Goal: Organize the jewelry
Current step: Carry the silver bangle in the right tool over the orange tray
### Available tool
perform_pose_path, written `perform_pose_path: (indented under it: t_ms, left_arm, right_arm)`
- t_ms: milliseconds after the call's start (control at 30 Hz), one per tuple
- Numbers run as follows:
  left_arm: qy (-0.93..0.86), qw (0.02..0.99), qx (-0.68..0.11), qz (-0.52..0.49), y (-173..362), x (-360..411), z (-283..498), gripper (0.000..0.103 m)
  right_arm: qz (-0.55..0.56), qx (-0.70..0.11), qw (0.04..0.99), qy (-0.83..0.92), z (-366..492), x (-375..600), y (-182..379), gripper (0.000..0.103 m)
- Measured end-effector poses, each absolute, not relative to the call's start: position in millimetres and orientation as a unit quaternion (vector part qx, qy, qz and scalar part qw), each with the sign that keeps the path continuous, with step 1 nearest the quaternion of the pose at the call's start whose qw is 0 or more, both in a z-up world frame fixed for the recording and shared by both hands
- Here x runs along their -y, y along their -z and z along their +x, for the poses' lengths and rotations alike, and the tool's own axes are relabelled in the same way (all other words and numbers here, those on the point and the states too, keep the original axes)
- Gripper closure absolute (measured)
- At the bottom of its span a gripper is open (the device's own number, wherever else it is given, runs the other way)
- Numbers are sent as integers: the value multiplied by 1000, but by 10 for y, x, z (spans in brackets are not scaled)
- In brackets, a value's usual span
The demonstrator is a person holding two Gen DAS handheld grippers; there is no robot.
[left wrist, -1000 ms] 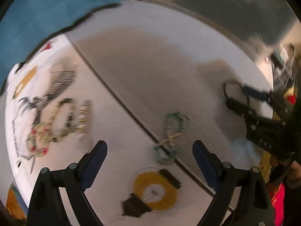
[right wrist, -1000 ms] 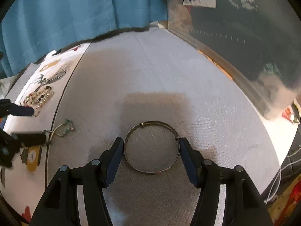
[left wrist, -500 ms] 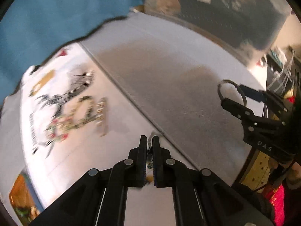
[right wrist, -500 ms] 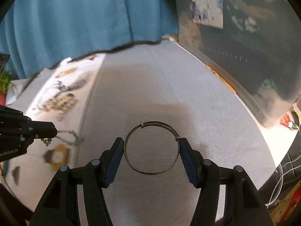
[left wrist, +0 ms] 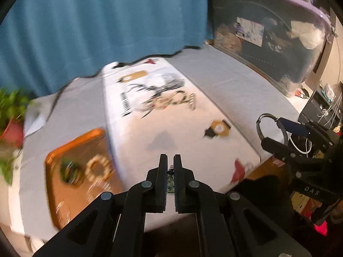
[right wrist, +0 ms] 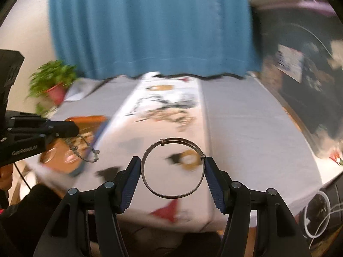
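lifting away from the table now, the left gripper (left wrist: 169,169) pinches the bead bracelet (right wrist: 83,150) it just grabbed; the right gripper (right wrist: 172,169) still squeezes the bangle (right wrist: 150,189), with the orange tray (left wrist: 64,150) ahead to the left, likely next.

Backdrop: a teal-blue fabric curtain (right wrist: 150,27) hangs in soft vertical folds across the upper centre of both views.
Wall: a plain cream-coloured wall (right wrist: 27,30) shows at the upper left of the right wrist view.
Table: a table under a pale grey cloth (left wrist: 242,90) fills the middle of each frame, with a white printed fabric runner (left wrist: 163,124) laid along it.
Plant: a leafy green plant in a red pot (right wrist: 53,83) stands at the left, blurred.
Storage: a large clear plastic bin with a lilac rim (left wrist: 278,38) sits at the upper right, its contents indistinct.
Cables: white cords (right wrist: 319,214) loop at the lower right.
Light: soft, even, indoor.
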State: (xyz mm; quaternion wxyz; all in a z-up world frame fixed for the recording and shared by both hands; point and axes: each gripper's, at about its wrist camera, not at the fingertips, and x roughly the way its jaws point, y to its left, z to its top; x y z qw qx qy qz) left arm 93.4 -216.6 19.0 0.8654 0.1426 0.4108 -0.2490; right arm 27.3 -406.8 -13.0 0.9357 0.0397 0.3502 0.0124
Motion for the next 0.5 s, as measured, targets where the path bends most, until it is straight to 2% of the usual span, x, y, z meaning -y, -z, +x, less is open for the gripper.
perform_pose_path:
  t_ms: [333, 500]
  left_arm:
    - [209, 888, -405, 65, -271, 827, 65, 99]
    - [190, 889, -415, 33, -192, 416, -146, 99]
  right_arm:
    - [-4, -366, 926, -97, -427, 2885, 74, 42]
    - [-19, -386, 914, -126, -637, 2506, 162, 42]
